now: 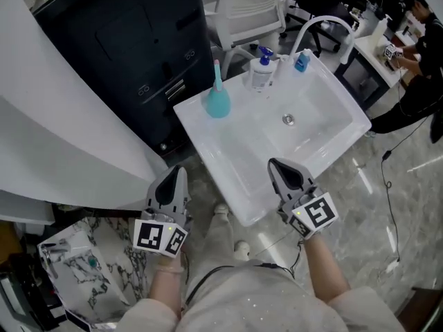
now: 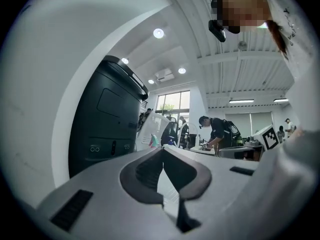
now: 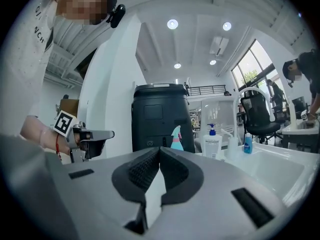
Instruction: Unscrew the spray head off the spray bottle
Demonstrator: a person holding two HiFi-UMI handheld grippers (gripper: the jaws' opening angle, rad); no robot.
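Teal spray bottle stands upright on the sink, ahead between your left claw and right claw, both clenched empty.

This is looking like an open office or lab floor: a person is working at a desk in the background, a black swivel chair is standing by tall windows, and recessed lights are shining from a white ribbed ceiling. A free-standing white sink is sitting on the polished stone floor beside a dark cabinet, with a cable trailing across that floor
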